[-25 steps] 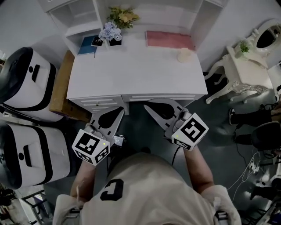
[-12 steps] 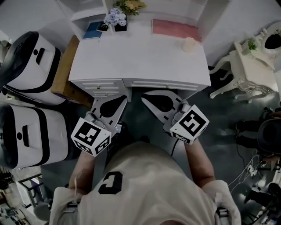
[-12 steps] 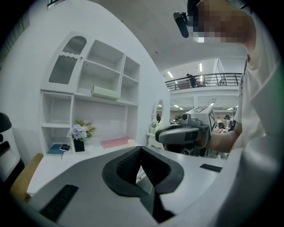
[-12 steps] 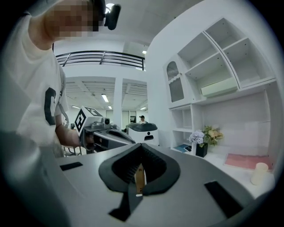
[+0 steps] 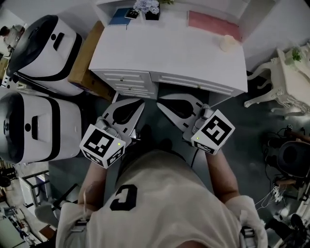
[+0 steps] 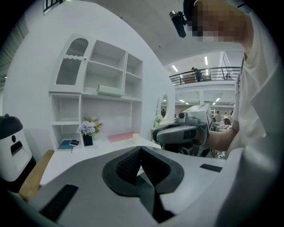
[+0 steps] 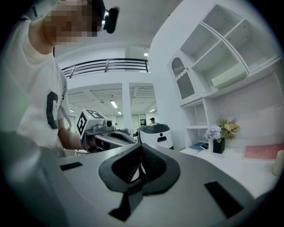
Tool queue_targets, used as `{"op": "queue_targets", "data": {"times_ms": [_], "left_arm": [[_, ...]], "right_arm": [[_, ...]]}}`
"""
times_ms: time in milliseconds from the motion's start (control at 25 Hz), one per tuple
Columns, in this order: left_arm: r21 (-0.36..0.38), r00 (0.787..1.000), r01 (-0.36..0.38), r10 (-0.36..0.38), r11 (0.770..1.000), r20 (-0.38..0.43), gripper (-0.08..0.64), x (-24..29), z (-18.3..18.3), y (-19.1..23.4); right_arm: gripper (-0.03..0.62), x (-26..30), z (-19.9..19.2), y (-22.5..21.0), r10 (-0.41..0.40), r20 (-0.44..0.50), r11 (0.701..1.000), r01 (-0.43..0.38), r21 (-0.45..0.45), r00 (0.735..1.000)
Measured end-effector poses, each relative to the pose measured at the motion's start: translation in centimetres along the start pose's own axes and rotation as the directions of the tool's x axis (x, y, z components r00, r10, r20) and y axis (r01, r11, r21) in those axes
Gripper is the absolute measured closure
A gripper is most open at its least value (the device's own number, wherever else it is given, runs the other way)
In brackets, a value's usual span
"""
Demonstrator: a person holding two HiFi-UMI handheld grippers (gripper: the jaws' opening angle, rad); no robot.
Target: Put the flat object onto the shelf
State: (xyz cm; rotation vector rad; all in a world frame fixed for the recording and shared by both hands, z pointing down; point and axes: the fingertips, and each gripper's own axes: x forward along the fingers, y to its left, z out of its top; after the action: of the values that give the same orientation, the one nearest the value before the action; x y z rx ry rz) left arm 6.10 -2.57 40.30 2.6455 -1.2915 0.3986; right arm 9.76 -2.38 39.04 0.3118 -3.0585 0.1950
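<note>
A flat pink object point(image 5: 213, 24) lies on the white desk point(image 5: 169, 55), at its back right; it also shows in the left gripper view point(image 6: 120, 136) and the right gripper view point(image 7: 262, 151). A flat blue book point(image 5: 118, 17) lies at the back left. The white shelf unit point(image 6: 111, 95) rises behind the desk. My left gripper point(image 5: 139, 100) and right gripper point(image 5: 160, 99) hover in front of the desk's drawers, tips angled toward each other. Both are shut with nothing between the jaws.
A vase of flowers point(image 5: 147, 7) and a cream candle point(image 5: 227, 43) stand on the desk. Two white machines point(image 5: 38, 53) and a wooden board point(image 5: 89, 63) flank the desk's left. An ornate white side table point(image 5: 290, 72) stands at the right. A pale box point(image 6: 109, 90) lies on a shelf.
The desk has slid toward the top and right of the head view. Both grippers stay shut, still side by side in front of the person.
</note>
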Motion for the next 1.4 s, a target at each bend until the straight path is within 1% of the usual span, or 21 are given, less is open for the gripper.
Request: {"op": "queue_targets", "data": {"times_ms": [200, 520, 720, 960, 1160, 1400], "left_arm": [[-0.011, 1.0, -0.012, 0.012, 1.0, 0.001, 0.546, -0.8, -0.4, 0.9], [-0.004, 0.998, 0.061, -0.061, 0.998, 0.012, 0.546, -1.5, -0.9, 1.8], [-0.021, 0.996, 0.082, -0.082, 0.996, 0.027, 0.546, -2.8, -1.6, 4.0], [-0.042, 0.996, 0.085, -0.084, 0.995, 0.043, 0.546, -4.7, -2.4, 6.5], [-0.053, 0.994, 0.101, -0.099, 0.993, 0.05, 0.546, -6.1, -3.1, 7.4], [-0.039, 0.991, 0.12, -0.117, 0.992, 0.07, 0.546, -7.2, -3.0, 7.4]], "right_arm": [[0.569, 0.9, -0.3, 0.6, -0.004, -0.009, 1.0, 0.004, 0.015, 1.0], [0.568, 2.9, -0.7, 1.1, -0.028, -0.027, 0.999, 0.029, 0.031, 0.999], [0.569, 5.1, -0.9, 1.7, -0.06, -0.057, 0.997, 0.062, 0.035, 0.997], [0.568, 7.8, -1.1, 2.6, -0.095, -0.078, 0.995, 0.097, 0.033, 0.992], [0.569, 9.4, -0.4, 4.5, -0.059, -0.068, 0.997, 0.062, 0.053, 0.996], [0.569, 10.0, 0.2, 5.8, -0.072, -0.07, 0.997, 0.074, 0.016, 0.995]]}}
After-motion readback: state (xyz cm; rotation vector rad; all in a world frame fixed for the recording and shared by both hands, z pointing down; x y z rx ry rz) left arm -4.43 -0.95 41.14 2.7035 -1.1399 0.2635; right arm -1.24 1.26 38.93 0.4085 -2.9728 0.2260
